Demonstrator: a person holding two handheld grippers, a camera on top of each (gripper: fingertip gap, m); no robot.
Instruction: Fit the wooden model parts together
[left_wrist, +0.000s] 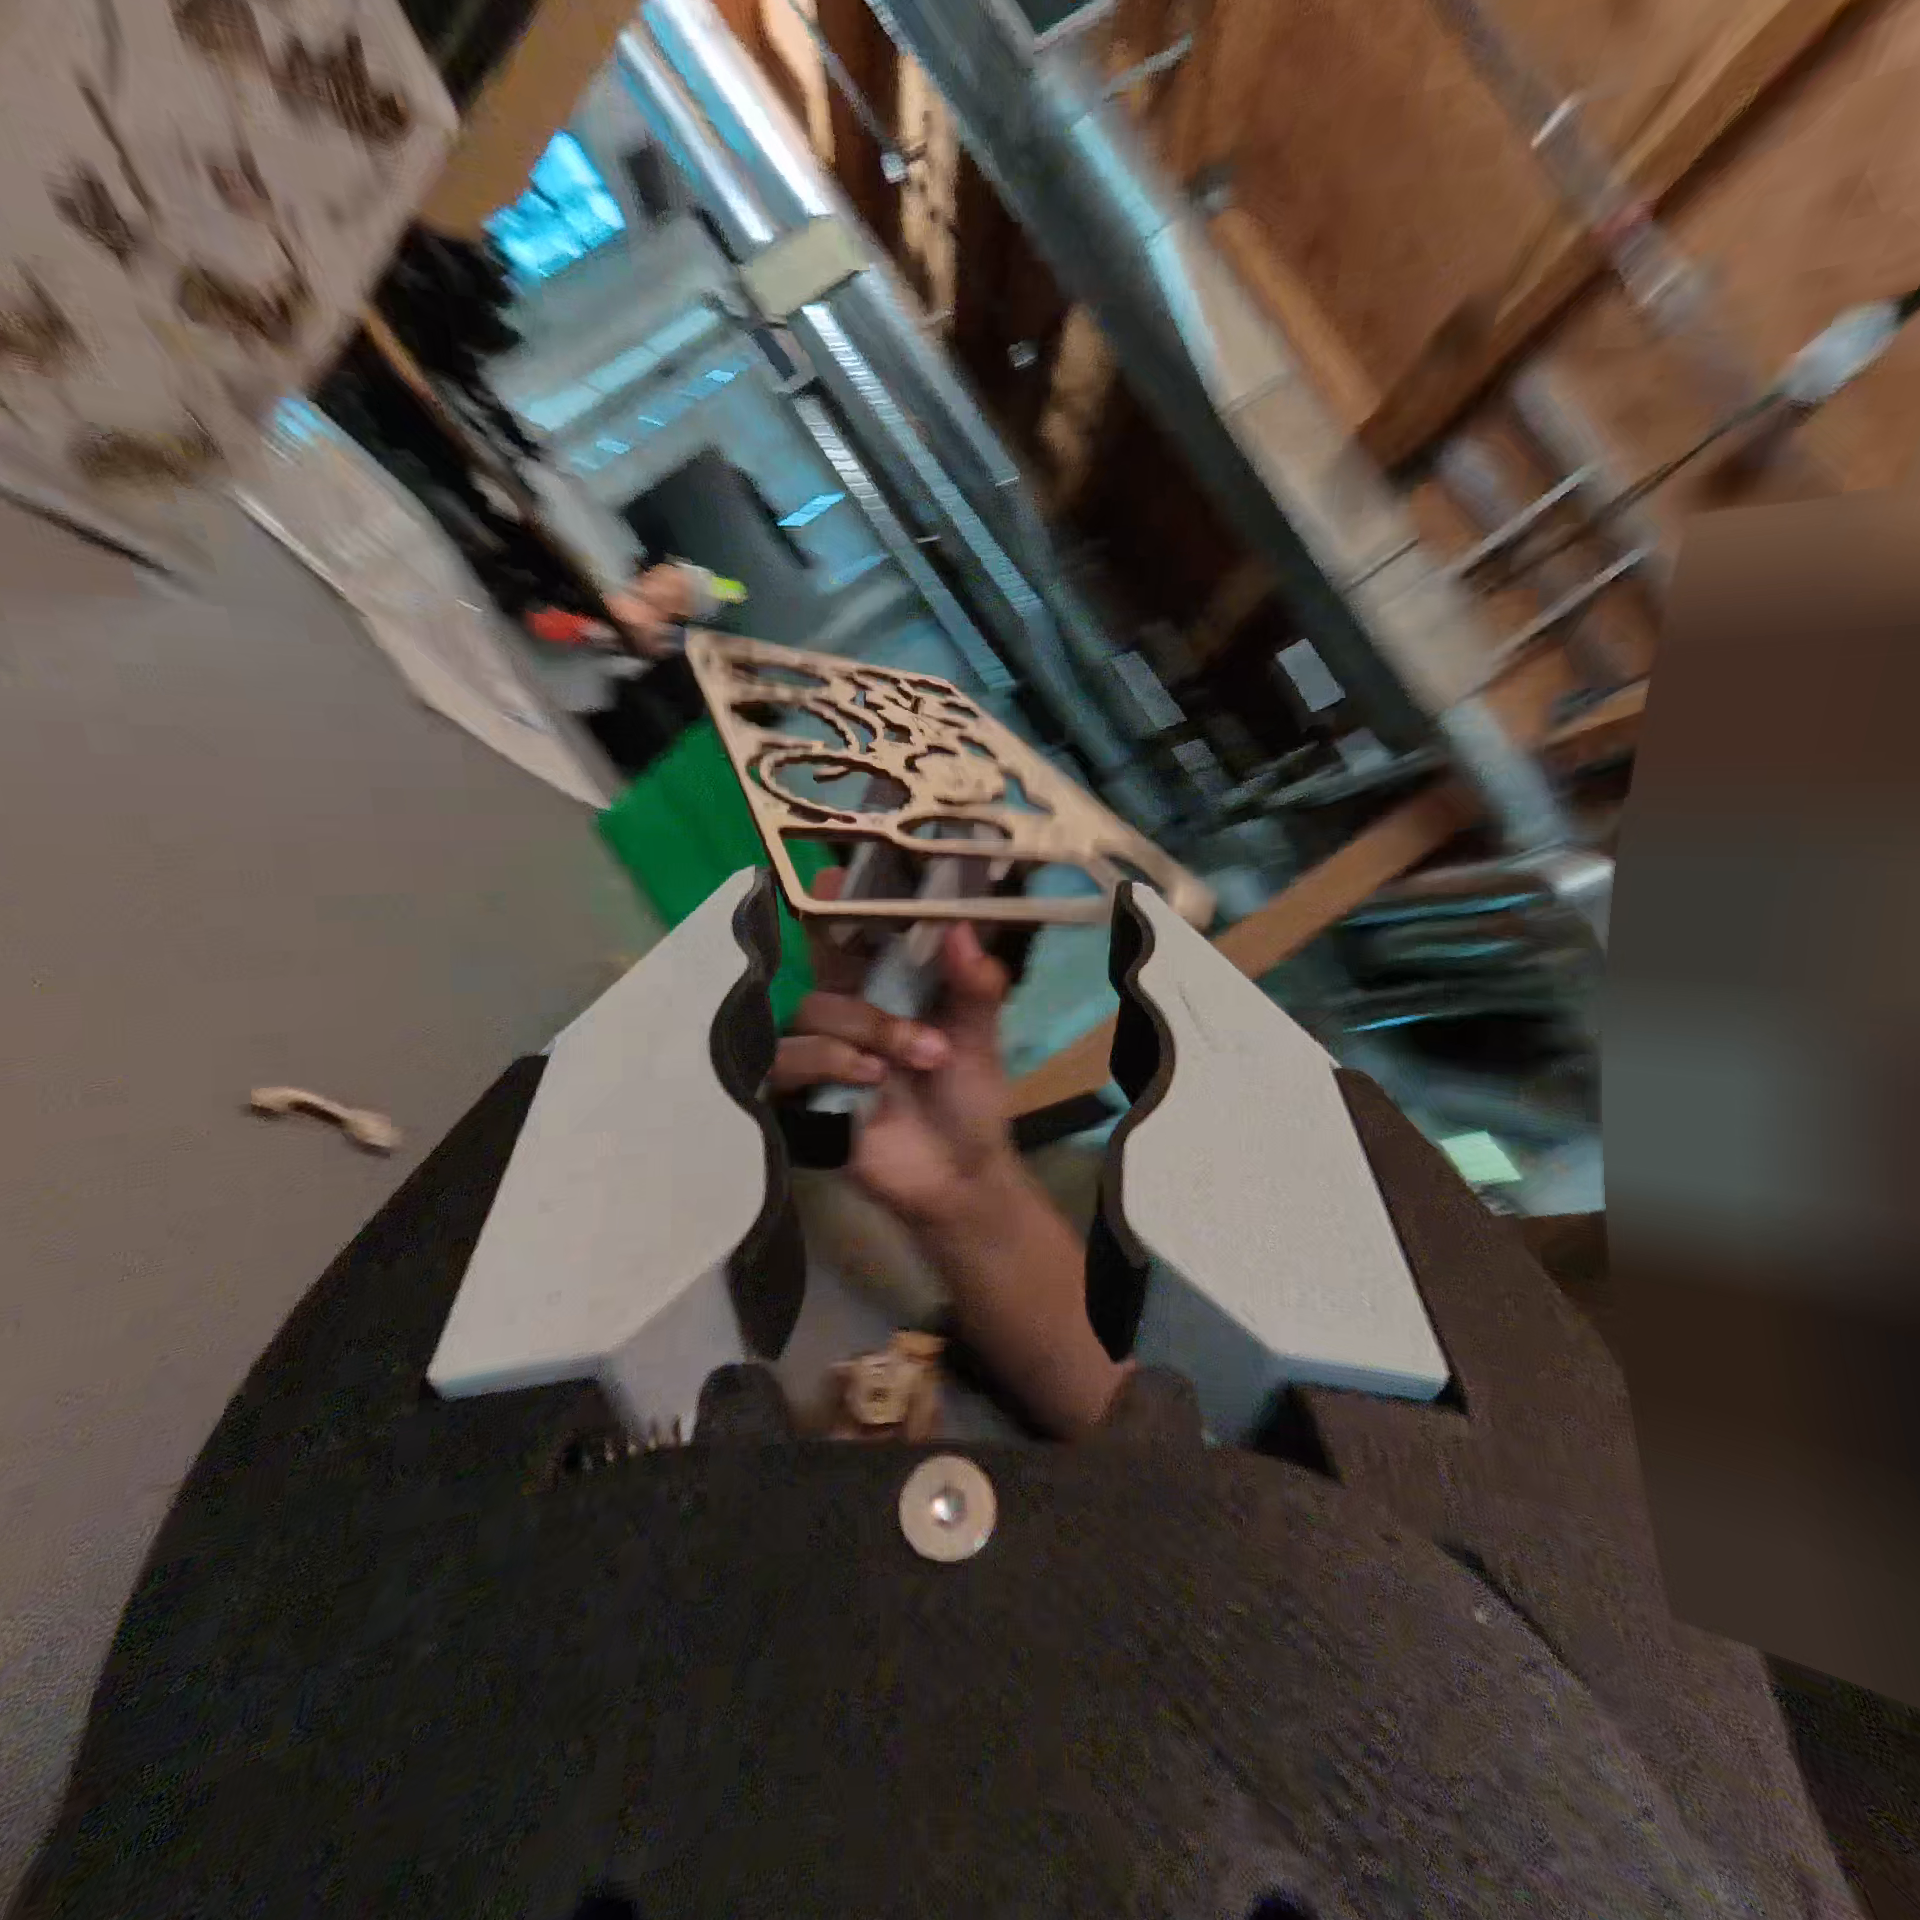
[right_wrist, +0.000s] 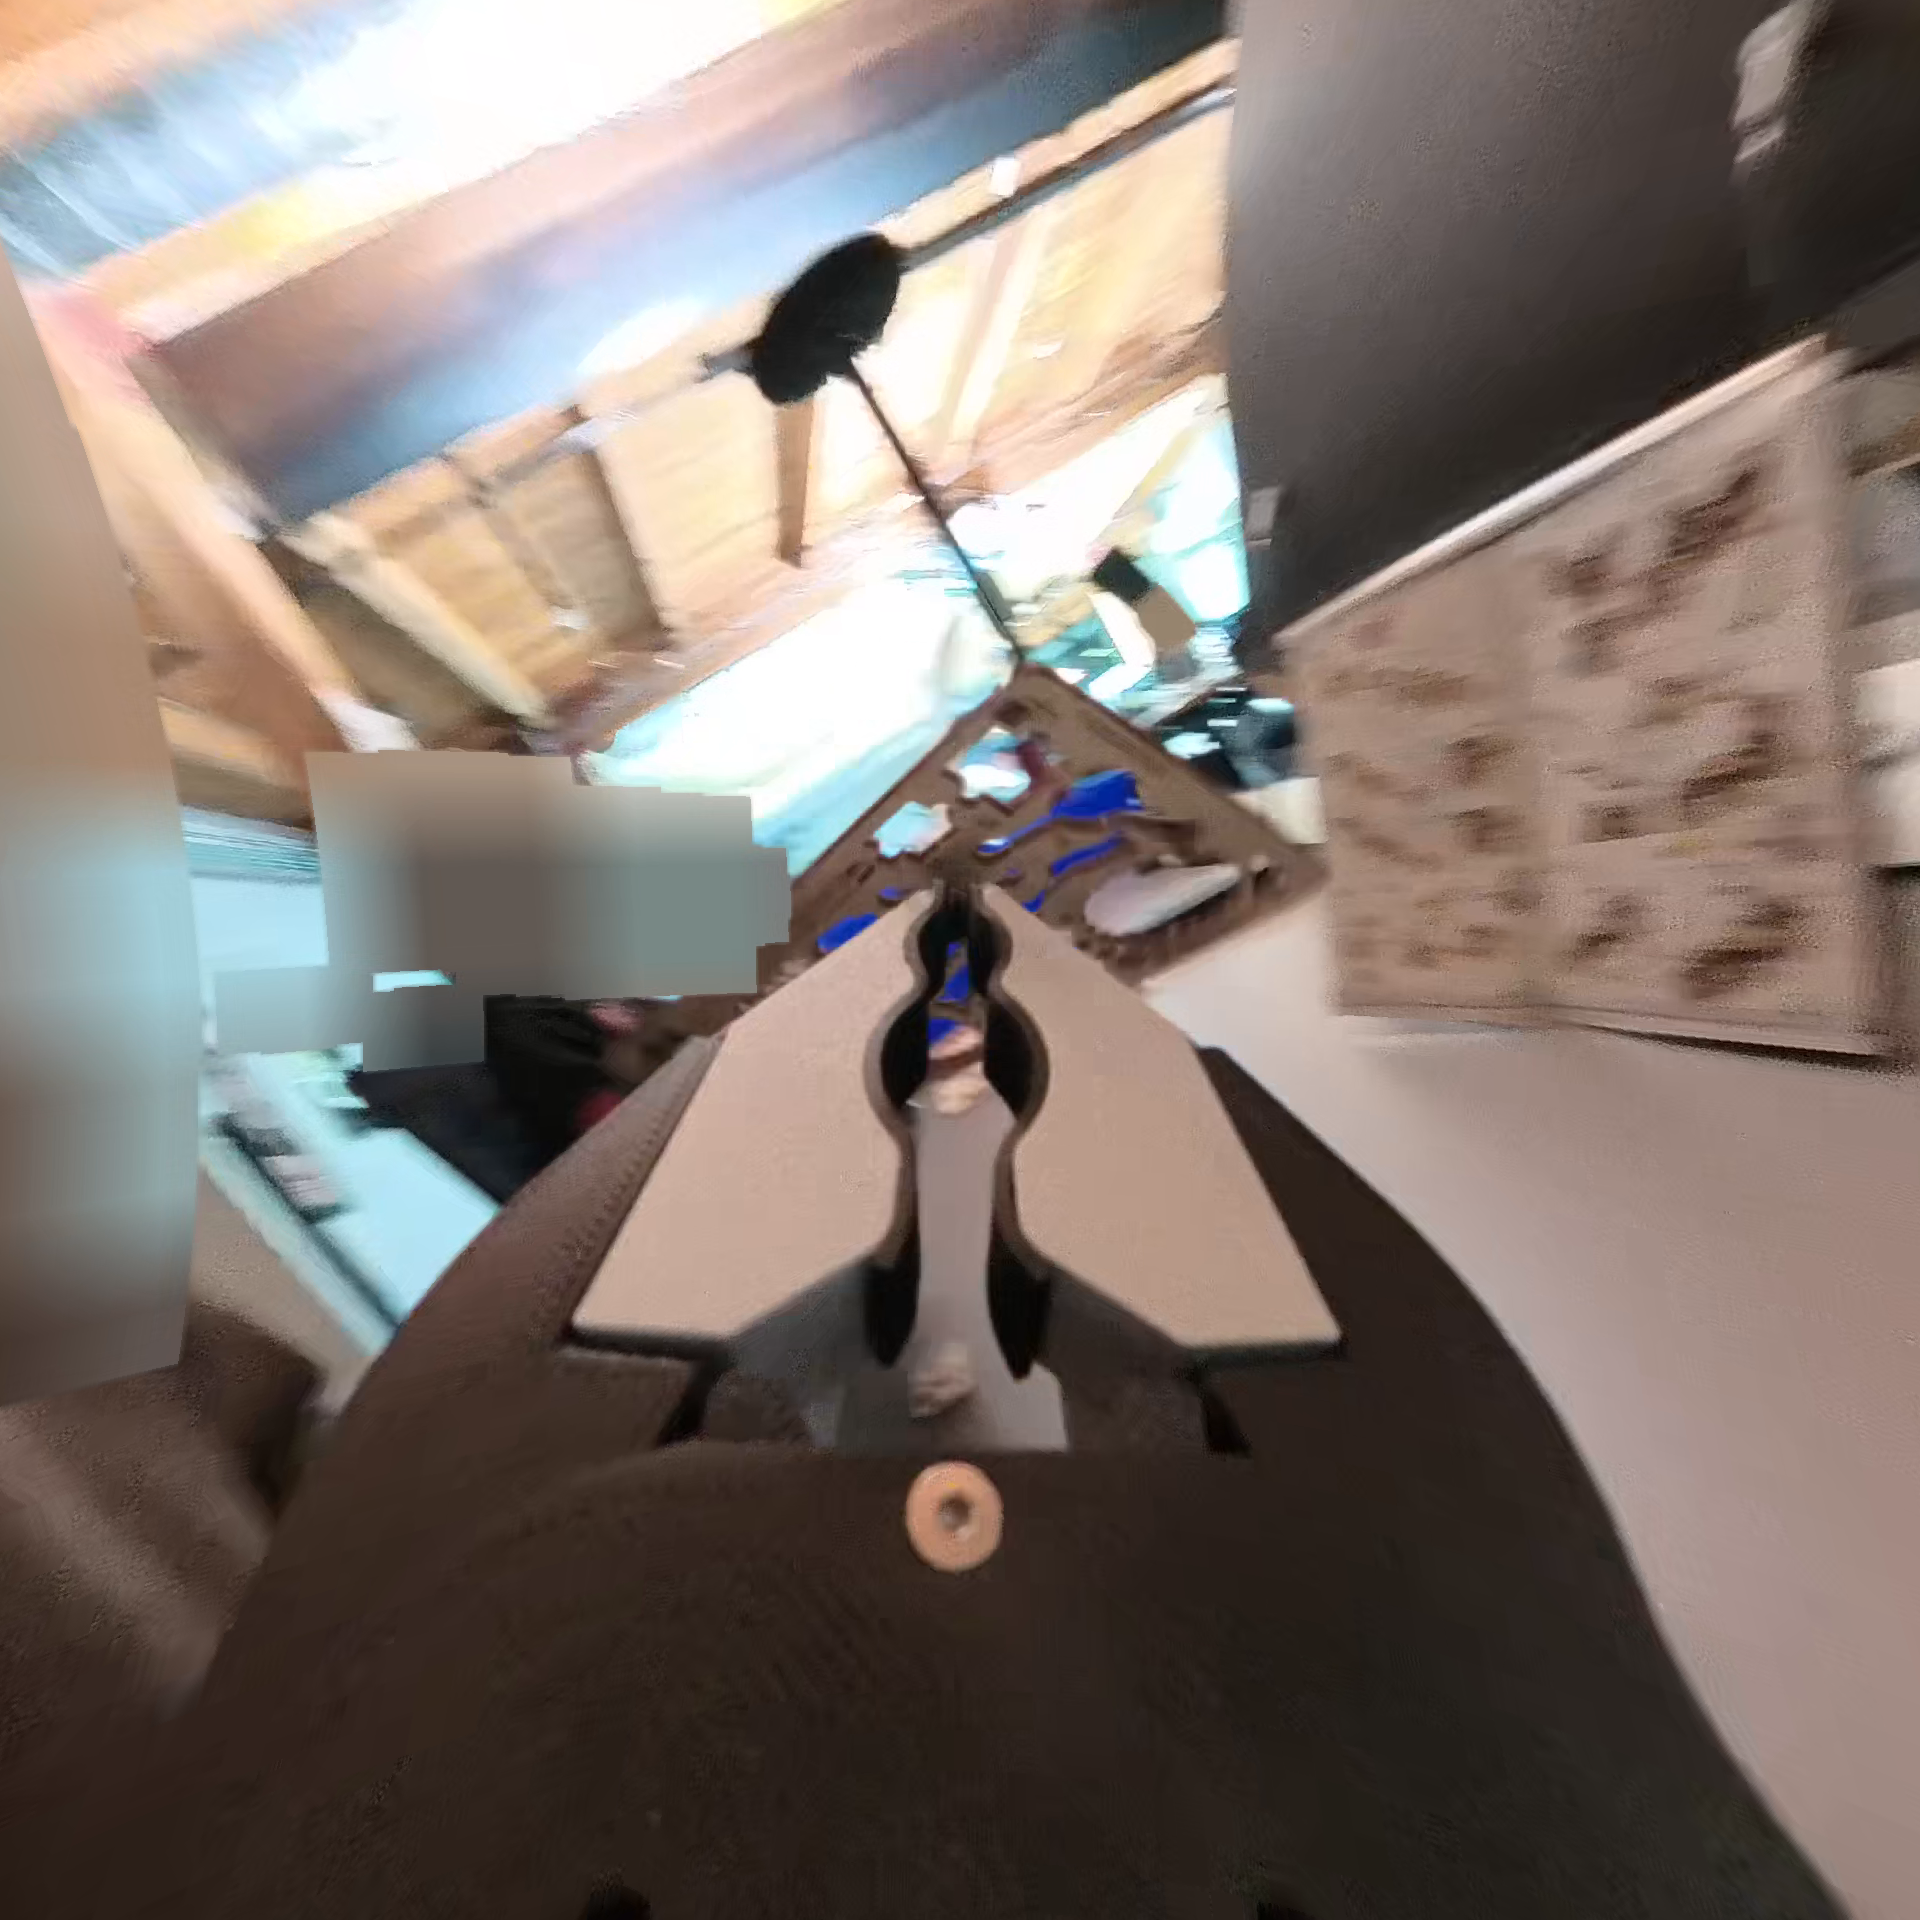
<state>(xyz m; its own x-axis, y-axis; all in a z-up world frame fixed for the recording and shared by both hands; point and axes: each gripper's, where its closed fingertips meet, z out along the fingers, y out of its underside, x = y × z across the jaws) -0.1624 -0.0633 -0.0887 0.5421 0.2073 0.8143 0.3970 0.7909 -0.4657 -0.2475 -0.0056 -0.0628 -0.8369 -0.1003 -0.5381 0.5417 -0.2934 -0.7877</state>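
Observation:
A thin wooden cut-out sheet (left_wrist: 883, 769) with several holes where parts were punched out is held up in the air. My right gripper (right_wrist: 958, 904) is shut on one edge of the wooden sheet (right_wrist: 1049, 800). In the left wrist view a hand (left_wrist: 925, 1091) holds that gripper beneath the sheet. My left gripper (left_wrist: 945, 904) is open, its fingers wide apart, and the sheet's near edge lies level with the fingertips. A small assembled wooden model part (left_wrist: 888, 1387) lies on the table below. The pictures are blurred by motion.
A loose curved wooden piece (left_wrist: 322, 1117) lies on the grey table (left_wrist: 208, 935). An open instruction booklet (right_wrist: 1579, 790) stands at the table's far side, also in the left wrist view (left_wrist: 187, 229). A green object (left_wrist: 686, 821) sits beyond the table edge.

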